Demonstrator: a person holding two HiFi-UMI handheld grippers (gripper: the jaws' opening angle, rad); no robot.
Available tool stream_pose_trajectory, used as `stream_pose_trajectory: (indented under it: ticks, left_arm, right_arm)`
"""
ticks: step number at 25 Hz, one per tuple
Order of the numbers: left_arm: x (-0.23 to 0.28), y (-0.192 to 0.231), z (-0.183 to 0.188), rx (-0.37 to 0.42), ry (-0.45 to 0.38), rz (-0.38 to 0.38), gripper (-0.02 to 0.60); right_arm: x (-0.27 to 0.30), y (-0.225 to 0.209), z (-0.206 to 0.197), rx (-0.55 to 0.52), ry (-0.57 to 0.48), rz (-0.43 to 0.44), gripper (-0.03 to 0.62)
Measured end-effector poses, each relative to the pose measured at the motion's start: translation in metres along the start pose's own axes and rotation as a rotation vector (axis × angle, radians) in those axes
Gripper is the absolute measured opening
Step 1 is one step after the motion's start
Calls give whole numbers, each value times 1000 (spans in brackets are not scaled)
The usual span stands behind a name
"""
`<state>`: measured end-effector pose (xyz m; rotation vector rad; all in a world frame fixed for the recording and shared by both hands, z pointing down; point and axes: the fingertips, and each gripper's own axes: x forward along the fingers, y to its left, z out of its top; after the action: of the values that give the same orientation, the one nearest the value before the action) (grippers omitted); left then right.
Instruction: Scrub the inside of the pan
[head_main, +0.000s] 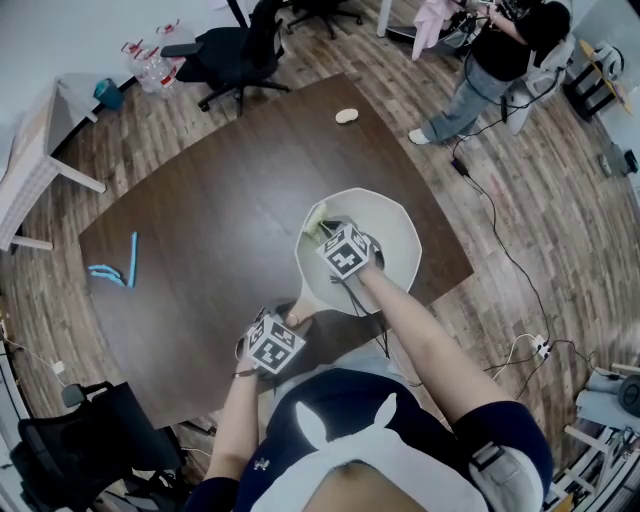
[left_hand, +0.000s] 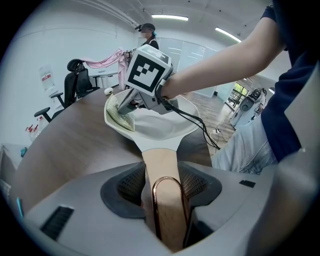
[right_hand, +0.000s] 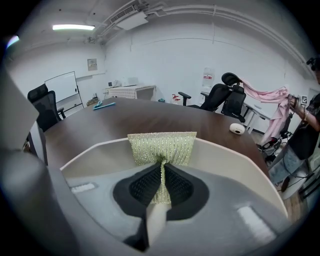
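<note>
Left gripper view shows the left gripper (left_hand: 167, 197) clamped on the wooden handle (left_hand: 161, 162) (a copper hanging loop (left_hand: 169, 186) lies between its 2 jaws). Beyond, the white pan (left_hand: 170, 131) rests on the brown table (left_hand: 75, 145). Inside the pan, the right gripper (right_hand: 161, 175) pinches a green scrub pad (right_hand: 162, 146) against the wall, jaws nearly together.

Your head view is brightly lit and fairly sharp, its edges bowed. The cream many-sided pan (head_main: 398, 238) is its brightest patch, and a soft shadow lies beside it on the dark brown wooden table (head_main: 200, 230). Both gripper views are round fisheye pictures with black corners and a blurred near foreground. A white ceiling strip light (right_hand: 72, 27) glows at the right one's upper left.
</note>
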<state>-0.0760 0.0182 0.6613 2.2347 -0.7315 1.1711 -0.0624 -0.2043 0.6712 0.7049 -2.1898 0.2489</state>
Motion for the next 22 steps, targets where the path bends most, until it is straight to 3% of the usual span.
stream_pose_trajectory:
  ticks: [22]
  left_arm:
    - [0, 10, 2, 33, 13, -13, 201]
  right_arm:
    - [3, -42, -10, -78, 71, -158, 23]
